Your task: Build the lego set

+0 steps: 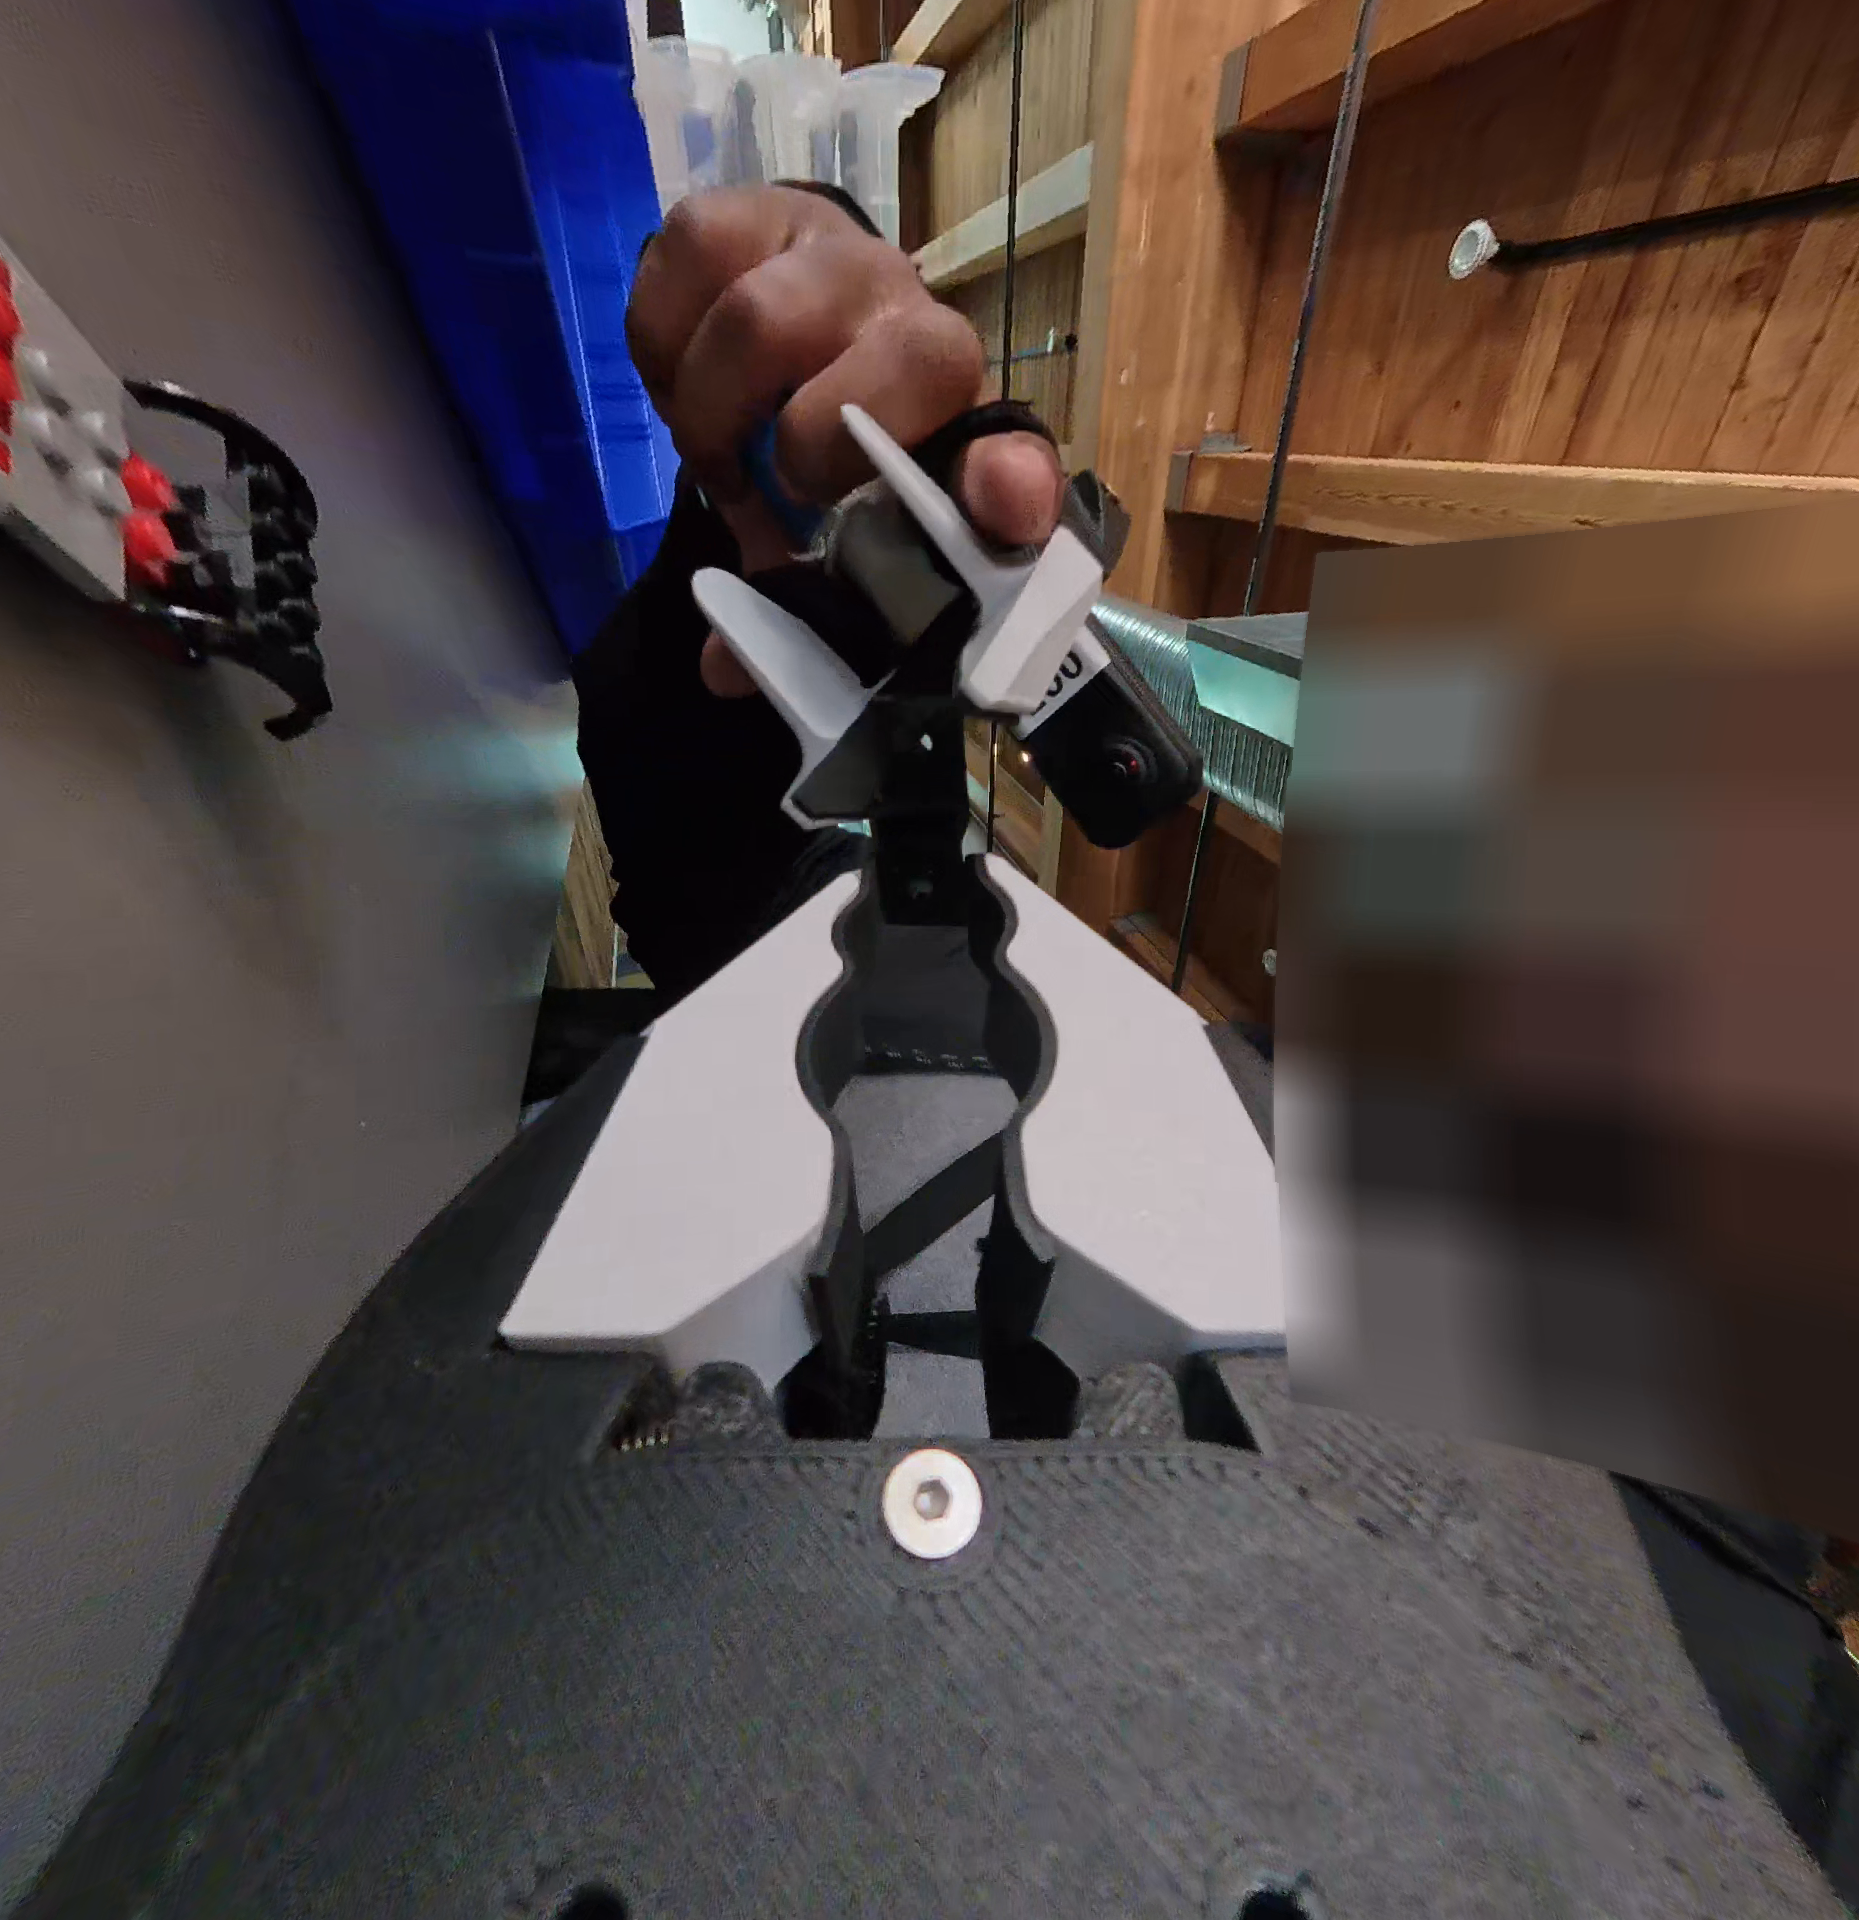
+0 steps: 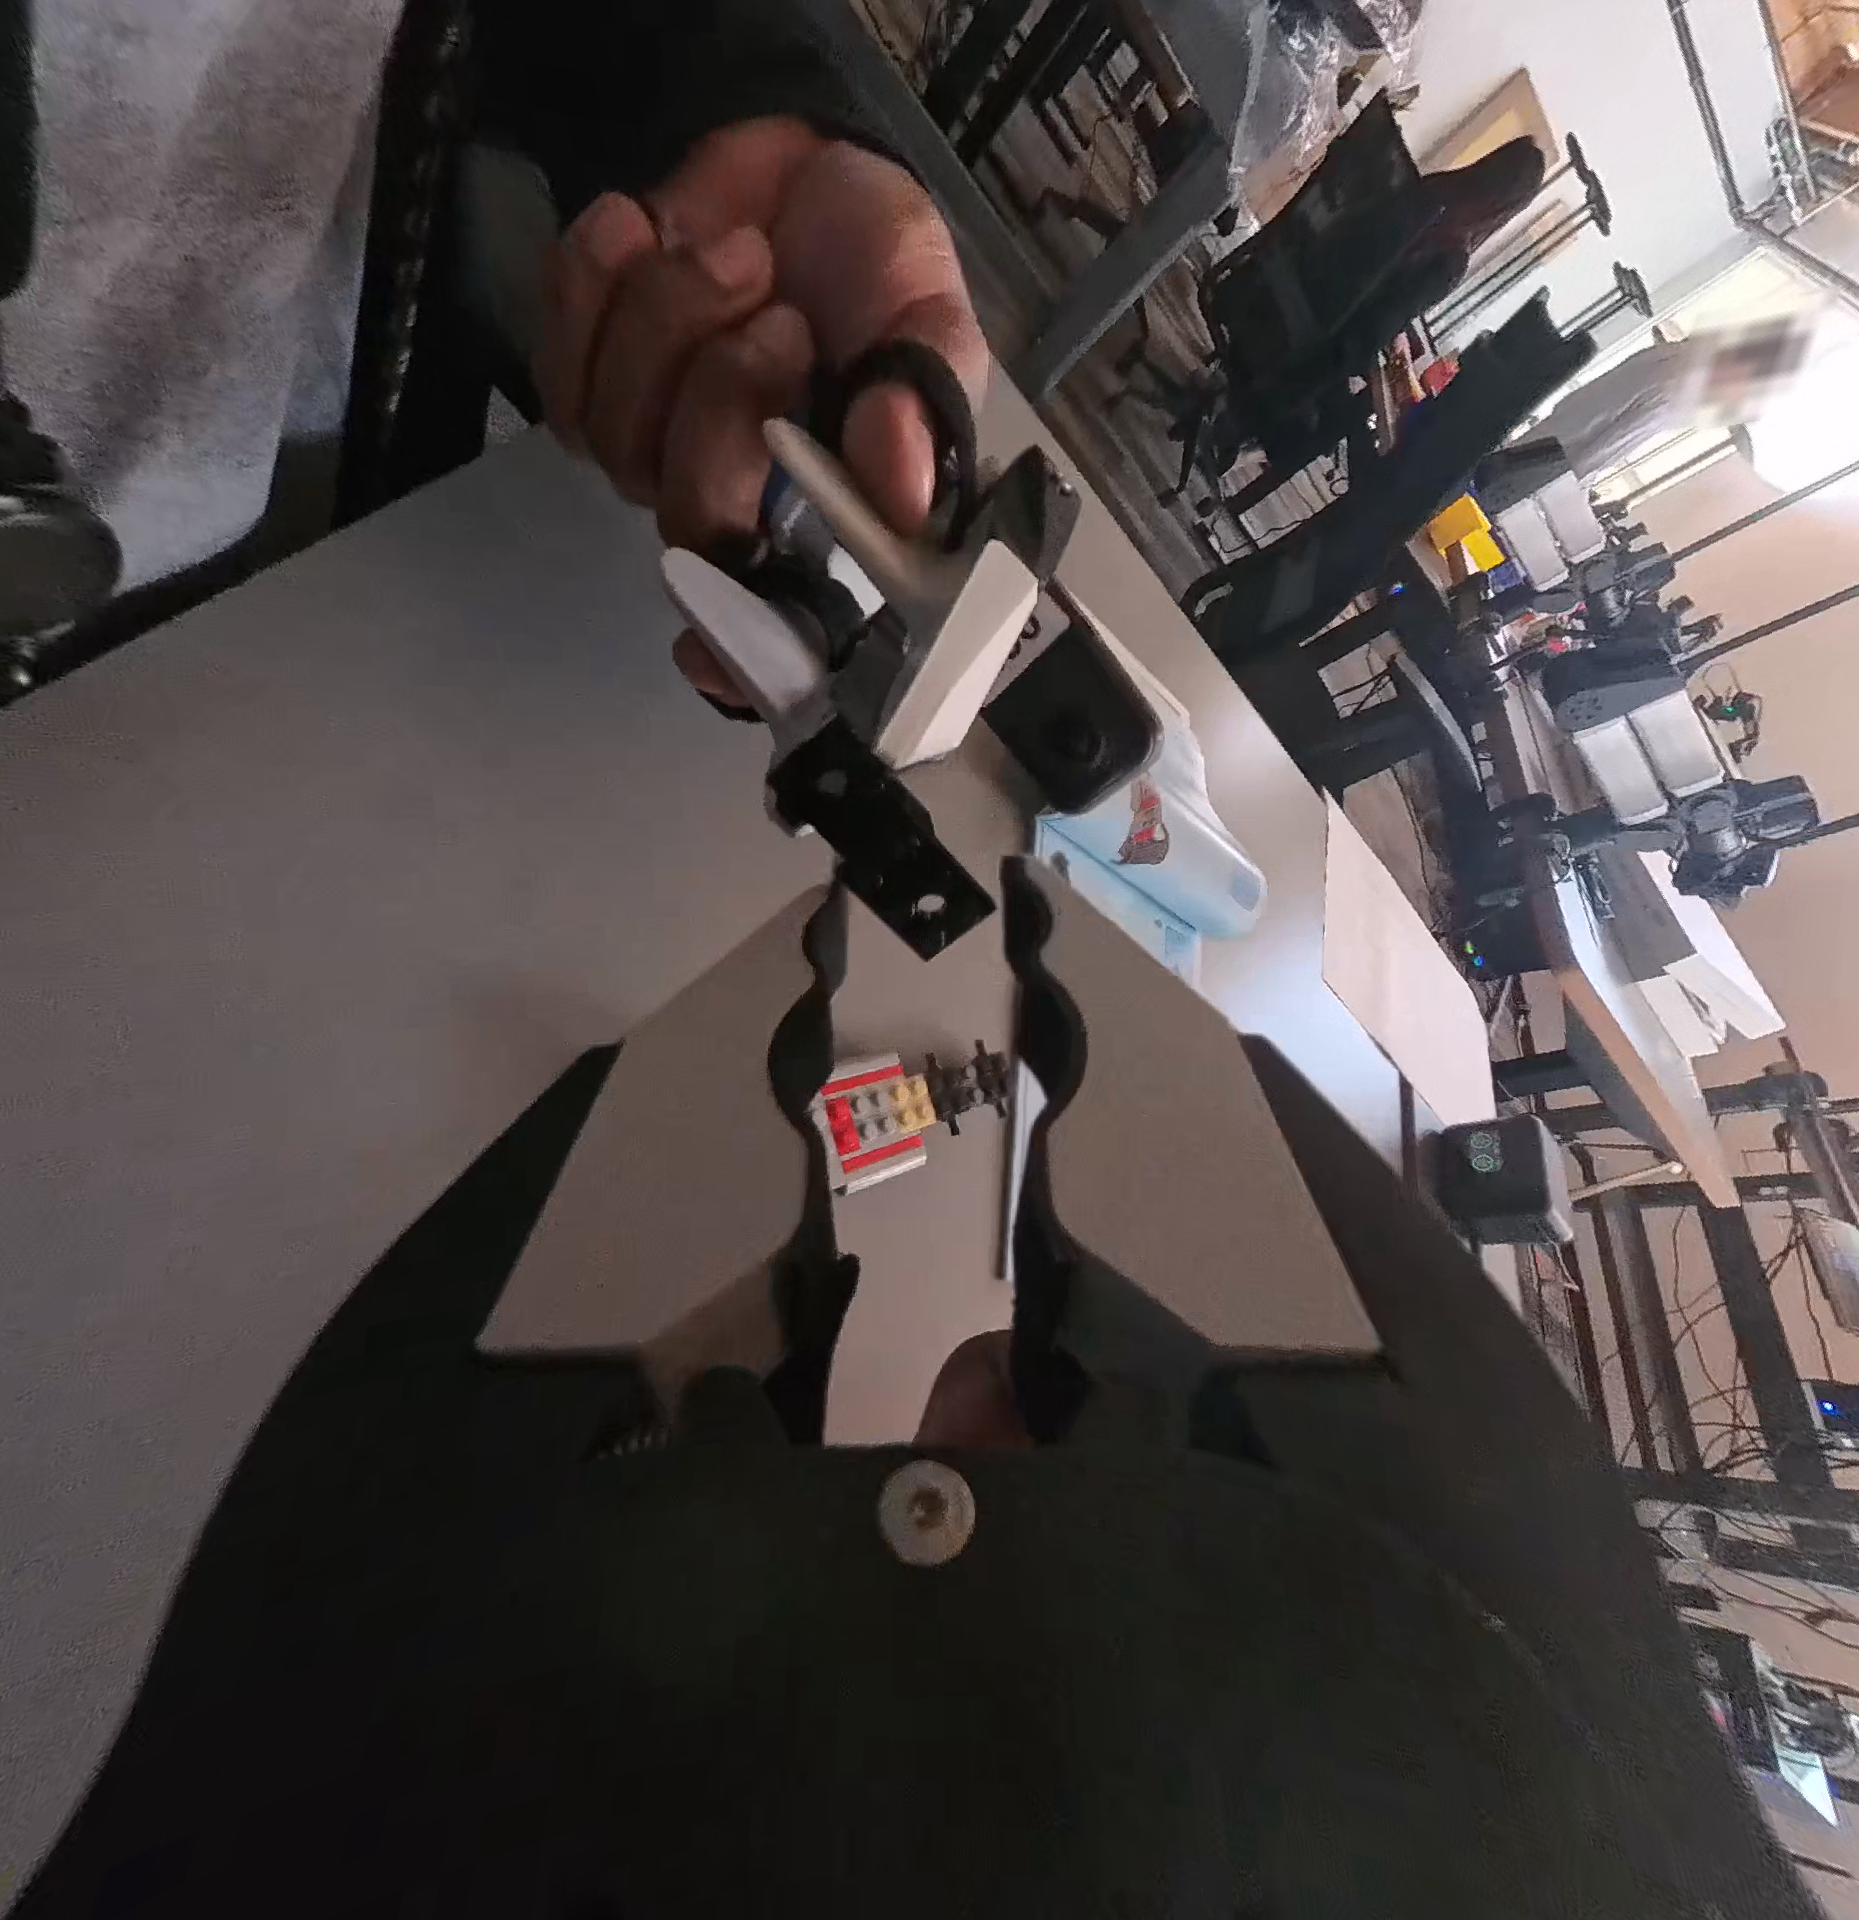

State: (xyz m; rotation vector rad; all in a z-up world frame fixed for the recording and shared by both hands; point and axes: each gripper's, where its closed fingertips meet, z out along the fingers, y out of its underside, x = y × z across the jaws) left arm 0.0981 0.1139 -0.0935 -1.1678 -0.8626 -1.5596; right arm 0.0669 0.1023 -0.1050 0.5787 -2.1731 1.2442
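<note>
My left gripper [image 1: 920,883] is shut on a black lego plate with holes [image 1: 920,821] and holds it in the air. In the right wrist view the left gripper [image 2: 852,769] holds the same plate [image 2: 883,847], which sticks out towards me. My right gripper [image 2: 925,894] is open, with its jaws either side of the plate's free end and not touching it. It also shows in the left wrist view [image 1: 909,727]. A partly built model [image 2: 873,1122] of grey, red, tan and black bricks lies on the grey table [image 2: 333,883] below. It also shows at the left edge of the left wrist view [image 1: 125,468].
A thin grey bar [image 2: 1011,1174] lies on the table beside the model. A light-blue booklet [image 2: 1143,862] lies farther along the table. A blue bin [image 1: 509,312] and wooden shelves [image 1: 1527,312] stand behind. A small black box [image 2: 1496,1174] sits past the table's edge.
</note>
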